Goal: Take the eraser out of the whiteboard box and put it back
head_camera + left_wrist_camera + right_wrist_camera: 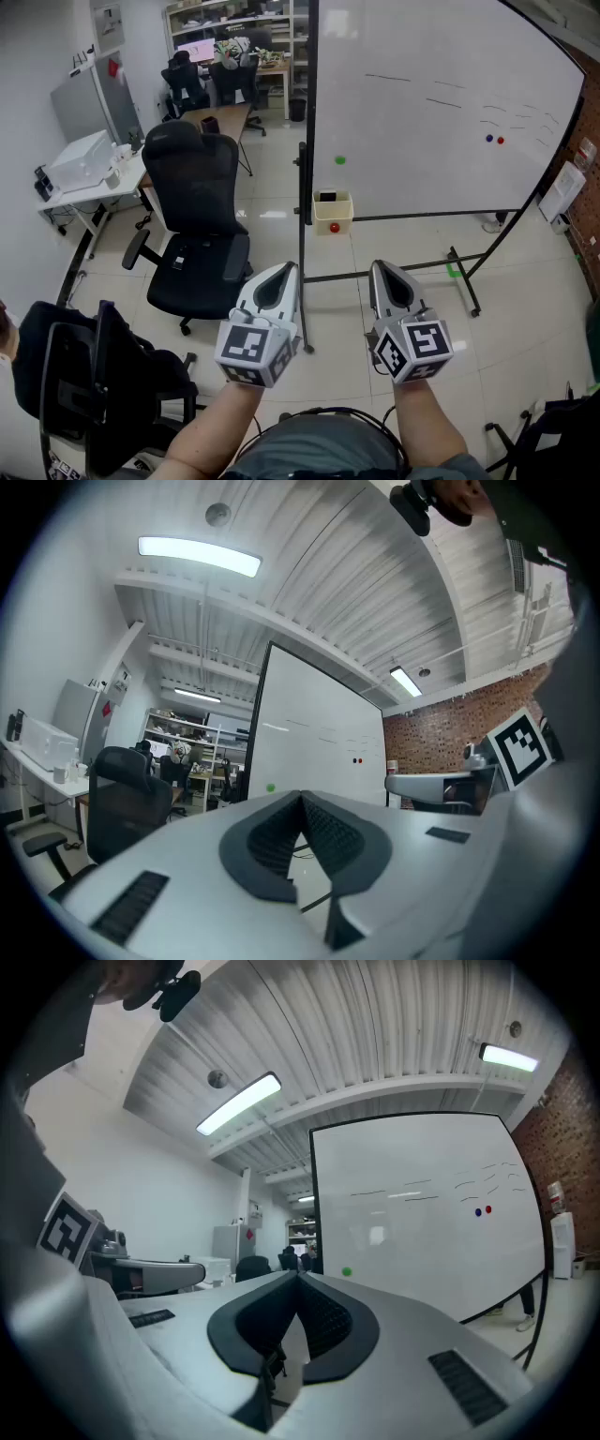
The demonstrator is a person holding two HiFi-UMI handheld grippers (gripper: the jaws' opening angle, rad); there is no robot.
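Whiteboard box [334, 212]: cream, hanging at the lower left corner of the whiteboard [441, 103], red dot [334, 227] on its front. Something dark [327, 197] sits in its top, too small to call it the eraser. Both my grippers are well apart from the box, side by side, level over the tiled floor [525, 319], pointing at the board. Left gripper [284, 269]: jaws clamped tip to tip, nothing between them. Right gripper [382, 267]: same, closed and empty. Green magnet [339, 160] is on the board above the box, blue magnet [488, 138] and red magnet [500, 141] far right. Black office chair [192, 225] is on my left.
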